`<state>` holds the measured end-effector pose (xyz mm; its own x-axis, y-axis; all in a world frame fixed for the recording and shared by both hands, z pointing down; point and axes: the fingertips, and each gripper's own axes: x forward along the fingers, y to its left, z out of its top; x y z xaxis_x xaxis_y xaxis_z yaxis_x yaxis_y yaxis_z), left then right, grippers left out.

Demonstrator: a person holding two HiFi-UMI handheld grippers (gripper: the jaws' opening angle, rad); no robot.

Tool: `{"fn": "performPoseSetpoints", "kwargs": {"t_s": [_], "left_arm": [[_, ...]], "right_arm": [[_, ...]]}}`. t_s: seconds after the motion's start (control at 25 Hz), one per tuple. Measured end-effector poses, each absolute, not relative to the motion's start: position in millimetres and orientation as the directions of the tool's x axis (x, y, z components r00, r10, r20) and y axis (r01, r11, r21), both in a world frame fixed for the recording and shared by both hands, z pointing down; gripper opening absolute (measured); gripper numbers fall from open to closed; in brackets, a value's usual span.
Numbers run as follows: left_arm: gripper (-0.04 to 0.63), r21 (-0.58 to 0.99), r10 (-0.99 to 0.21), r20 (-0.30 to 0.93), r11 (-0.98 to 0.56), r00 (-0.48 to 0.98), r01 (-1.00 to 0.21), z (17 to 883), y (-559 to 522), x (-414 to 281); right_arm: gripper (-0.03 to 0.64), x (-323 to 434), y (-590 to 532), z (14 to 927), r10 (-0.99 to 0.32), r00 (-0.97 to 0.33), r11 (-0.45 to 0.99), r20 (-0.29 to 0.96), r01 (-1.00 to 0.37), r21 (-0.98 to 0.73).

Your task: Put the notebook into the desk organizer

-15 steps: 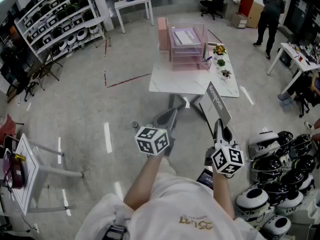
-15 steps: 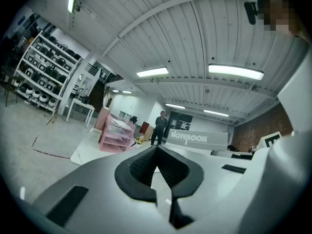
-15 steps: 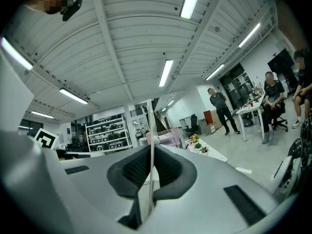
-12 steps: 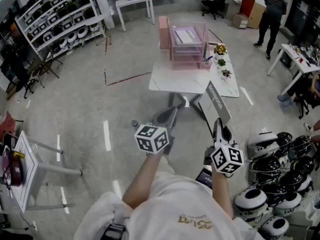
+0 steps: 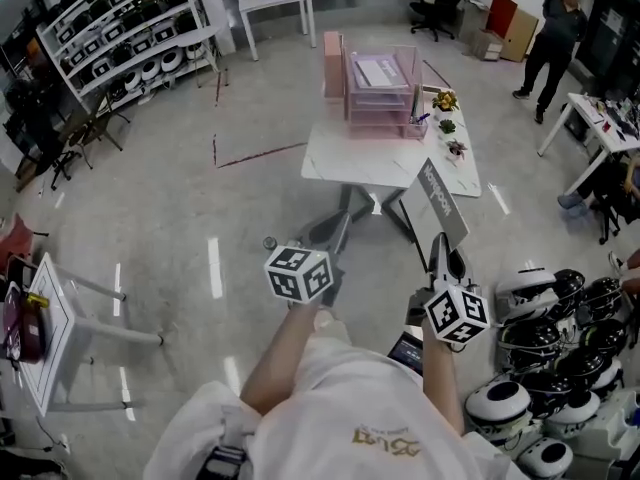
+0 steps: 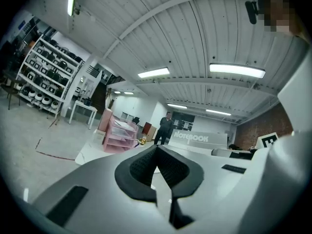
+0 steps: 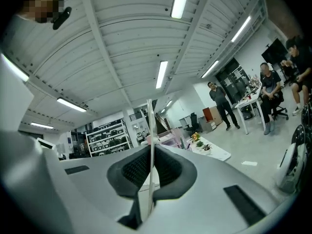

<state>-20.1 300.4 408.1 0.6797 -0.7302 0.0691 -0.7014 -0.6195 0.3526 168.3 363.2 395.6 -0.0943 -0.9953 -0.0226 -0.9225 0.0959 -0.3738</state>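
Observation:
The pink desk organizer (image 5: 378, 86) stands at the far end of a white table (image 5: 375, 163) ahead of me on the floor. My right gripper (image 5: 445, 253) is shut on the lower edge of the grey notebook (image 5: 436, 200), which it holds upright short of the table's near right corner. In the right gripper view the notebook (image 7: 150, 130) runs edge-on between the pads of the right gripper (image 7: 150, 155). My left gripper (image 5: 340, 233) hangs beside it, shut and holding nothing. From the left gripper (image 6: 157, 152) I see the notebook (image 6: 197, 138) and the organizer (image 6: 117, 135).
Small potted plants (image 5: 446, 108) sit on the table to the right of the organizer. Several white helmets (image 5: 560, 318) lie on the floor at my right. Shelving (image 5: 120, 28) lines the back left. A small side table (image 5: 50, 338) stands at left. A person (image 5: 555, 33) stands at back right.
The table and organizer sit slightly lower in the head view. Both grippers and the notebook keep the same pose.

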Motion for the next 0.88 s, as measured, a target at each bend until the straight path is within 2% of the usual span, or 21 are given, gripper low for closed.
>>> {"fn": "performPoseSetpoints", "kwargs": {"t_s": [0.48, 0.88], "left_arm": [[0.014, 0.358, -0.742, 0.078, -0.603, 0.666, -0.713, 415, 255, -25], [0.014, 0.394, -0.715, 0.081, -0.617, 0.694, -0.681, 421, 92, -27]], "right_arm": [[0.020, 167, 319, 403, -0.992, -0.123, 0.123, -0.028, -0.897, -0.424], [0.020, 168, 161, 403, -0.995, -0.098, 0.091, -0.004, -0.903, -0.419]]}}
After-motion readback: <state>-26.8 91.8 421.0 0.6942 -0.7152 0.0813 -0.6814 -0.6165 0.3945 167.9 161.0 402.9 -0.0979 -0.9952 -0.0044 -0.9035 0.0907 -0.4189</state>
